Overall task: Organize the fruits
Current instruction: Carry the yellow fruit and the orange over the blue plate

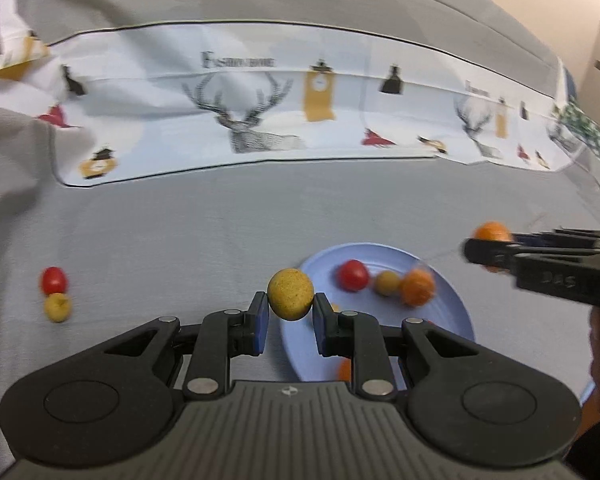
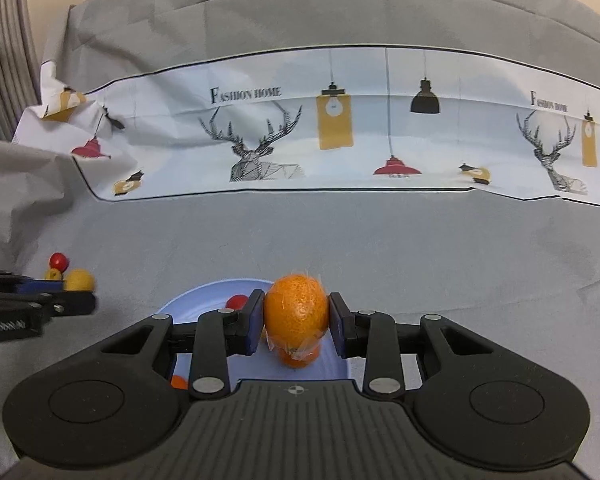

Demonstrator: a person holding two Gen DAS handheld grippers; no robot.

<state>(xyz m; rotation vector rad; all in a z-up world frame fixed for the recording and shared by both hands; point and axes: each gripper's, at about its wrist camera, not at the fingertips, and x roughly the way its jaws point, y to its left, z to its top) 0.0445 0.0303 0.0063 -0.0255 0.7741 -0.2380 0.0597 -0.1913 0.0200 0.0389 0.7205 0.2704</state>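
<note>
My left gripper (image 1: 290, 314) is shut on a yellow speckled fruit (image 1: 290, 294), held above the left rim of a light blue plate (image 1: 456, 312). On the plate lie a red fruit (image 1: 353, 275), a small yellow fruit (image 1: 387, 282) and an orange (image 1: 418, 287). My right gripper (image 2: 296, 320) is shut on a wrapped orange (image 2: 296, 310) above the same plate (image 2: 192, 300); it shows in the left wrist view (image 1: 490, 246) at the right. A red fruit (image 1: 53, 280) and a yellow fruit (image 1: 57, 307) lie on the cloth at the left.
A grey cloth (image 2: 420, 248) covers the table. A white printed cloth with deer and lamps (image 2: 340, 128) stands along the back. A crumpled fold of grey cloth (image 2: 16, 184) rises at the left.
</note>
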